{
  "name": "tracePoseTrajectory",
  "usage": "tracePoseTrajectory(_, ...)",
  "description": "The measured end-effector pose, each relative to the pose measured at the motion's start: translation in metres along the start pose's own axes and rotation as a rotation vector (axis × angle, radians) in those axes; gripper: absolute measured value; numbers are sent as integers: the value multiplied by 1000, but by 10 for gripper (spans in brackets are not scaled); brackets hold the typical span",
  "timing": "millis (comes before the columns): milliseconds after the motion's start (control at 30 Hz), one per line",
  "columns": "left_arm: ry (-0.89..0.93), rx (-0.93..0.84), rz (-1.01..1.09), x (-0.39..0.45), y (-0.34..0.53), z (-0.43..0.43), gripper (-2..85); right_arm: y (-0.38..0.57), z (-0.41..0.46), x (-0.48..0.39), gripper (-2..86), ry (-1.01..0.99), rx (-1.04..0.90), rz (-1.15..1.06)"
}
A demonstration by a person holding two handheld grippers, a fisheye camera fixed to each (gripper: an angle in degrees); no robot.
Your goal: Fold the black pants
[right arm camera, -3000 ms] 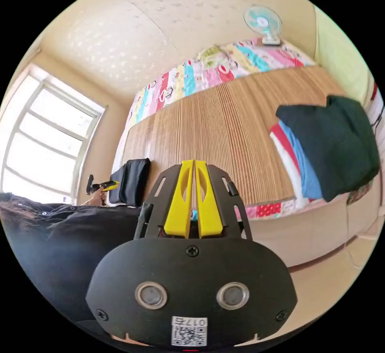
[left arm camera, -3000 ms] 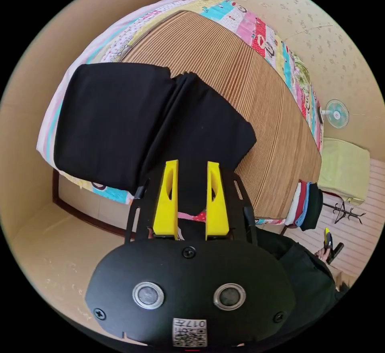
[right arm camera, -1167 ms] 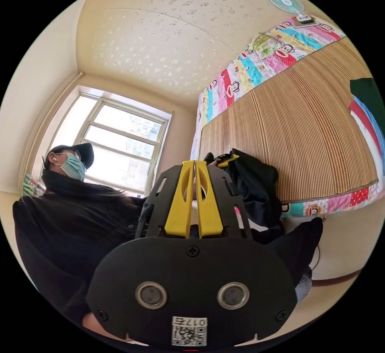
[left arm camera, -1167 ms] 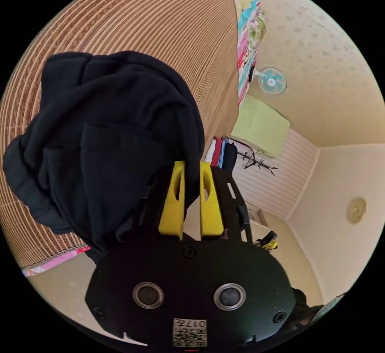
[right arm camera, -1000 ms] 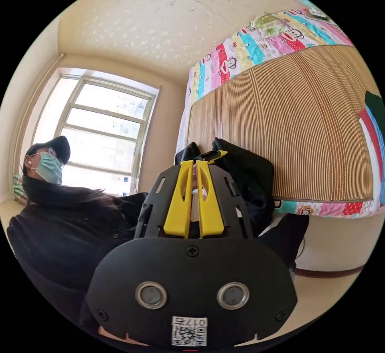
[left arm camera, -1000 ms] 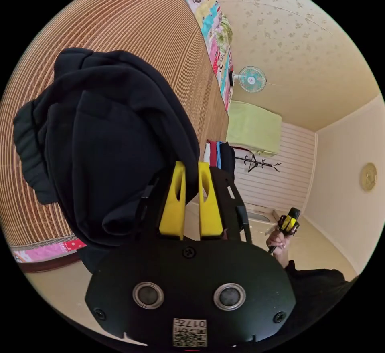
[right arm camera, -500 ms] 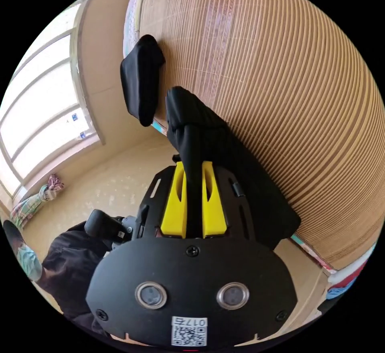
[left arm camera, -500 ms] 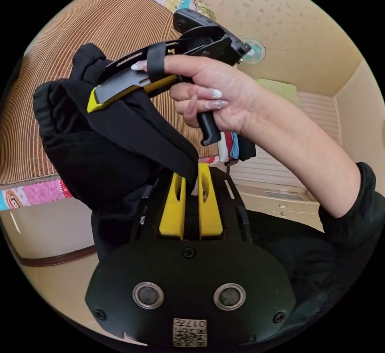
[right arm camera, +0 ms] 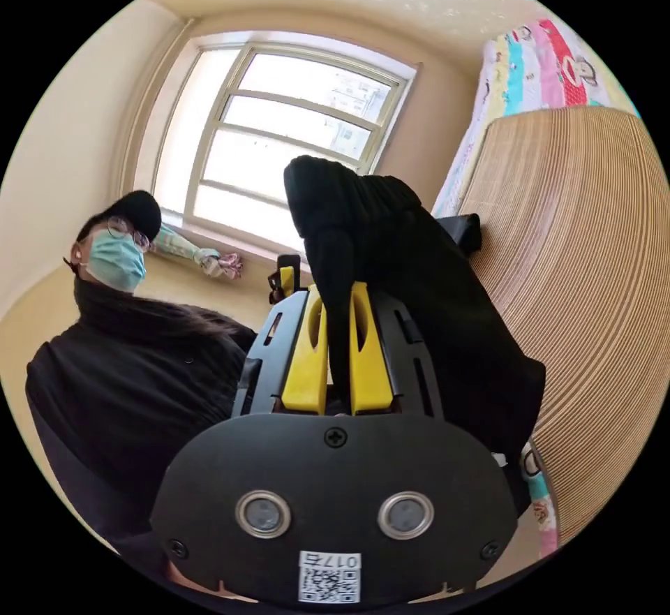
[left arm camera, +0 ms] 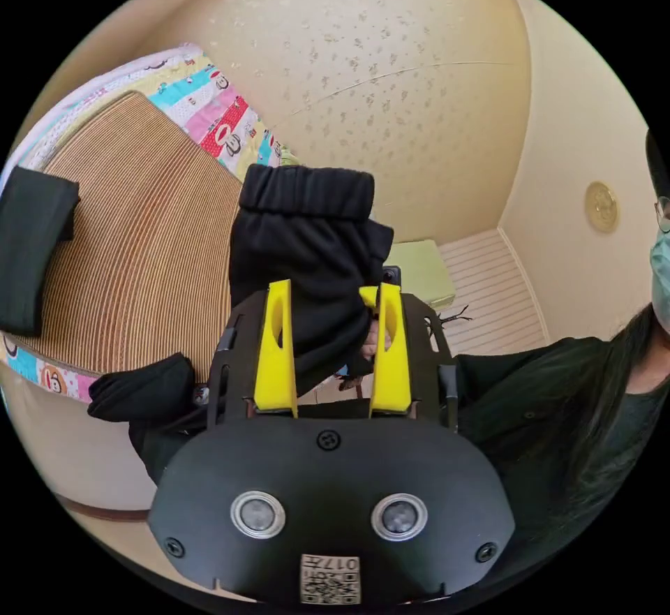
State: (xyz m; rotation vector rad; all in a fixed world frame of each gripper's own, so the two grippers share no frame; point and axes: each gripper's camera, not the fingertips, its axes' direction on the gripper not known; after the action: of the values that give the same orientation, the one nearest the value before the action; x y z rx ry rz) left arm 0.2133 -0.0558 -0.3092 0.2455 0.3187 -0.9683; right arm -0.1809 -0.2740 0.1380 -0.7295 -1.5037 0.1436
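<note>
The black pants [left arm camera: 307, 245] hang bunched in the air, ribbed band uppermost, above the edge of the bed. My left gripper [left arm camera: 333, 290] is open, its yellow jaws spread wide with the cloth hanging loosely between them. In the right gripper view, my right gripper [right arm camera: 340, 290] is shut on a fold of the black pants [right arm camera: 405, 259], which rise above the jaws and drape to the right. Part of the right gripper [left arm camera: 388, 277] and the hand holding it peek out behind the cloth in the left gripper view. More of the pants sags low at the bed edge [left arm camera: 139, 395].
A striped bamboo mat [left arm camera: 146, 224] covers the bed over a colourful quilt [left arm camera: 216, 112]. A folded black garment [left arm camera: 31, 245] lies on the mat's far end. The person in dark clothes [right arm camera: 132, 364] stands close by, before a window [right arm camera: 293, 133].
My left gripper has opened its jaws from the pants it was shut on. Both hands have swung round and the pants now hang upright from the right gripper.
</note>
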Motion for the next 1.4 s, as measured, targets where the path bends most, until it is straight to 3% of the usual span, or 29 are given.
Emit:
tracePoseTrajectory(133,-123,52,62,79,-5,17,182,4,4,-102,29,189,-100,-305)
tracePoseTrajectory(233,-177,74,102,123,7,33,132,19,-14,-135,21,215,-55,-355)
tracePoseTrajectory(400,207,51,268,145,24,34,43,66,-94,-135,25,-35,166,-342)
tracePoseTrajectory(567,325,153,448,169,20,-26,39,141,-209,-163,11,-150,619,-365)
tracePoseTrajectory(633,368,139,564,196,10,-44,38,144,-229,-201,10,-121,646,-478)
tracePoseTrajectory(733,312,126,691,257,-16,-49,36,115,-249,-274,14,113,625,-615)
tracePoseTrajectory(800,153,147,775,304,-60,-36,35,77,-266,-300,19,278,612,-645)
tracePoseTrajectory(933,-25,120,702,329,-205,39,45,-83,-313,-284,44,817,680,-447)
tracePoseTrajectory(1033,-210,162,458,290,-329,101,66,-165,-340,-241,53,1006,794,-164)
tracePoseTrajectory(1100,-380,190,350,247,-366,113,76,-170,-343,-221,51,968,823,-118)
tracePoseTrajectory(1167,-484,141,337,208,-367,124,82,-157,-321,-179,49,919,719,-126)
tracePoseTrajectory(1267,-621,-83,283,104,-336,157,100,-121,-275,-75,58,879,417,22)
tracePoseTrajectory(1400,-693,-505,3,-88,-234,206,115,-34,-217,72,66,720,169,368)
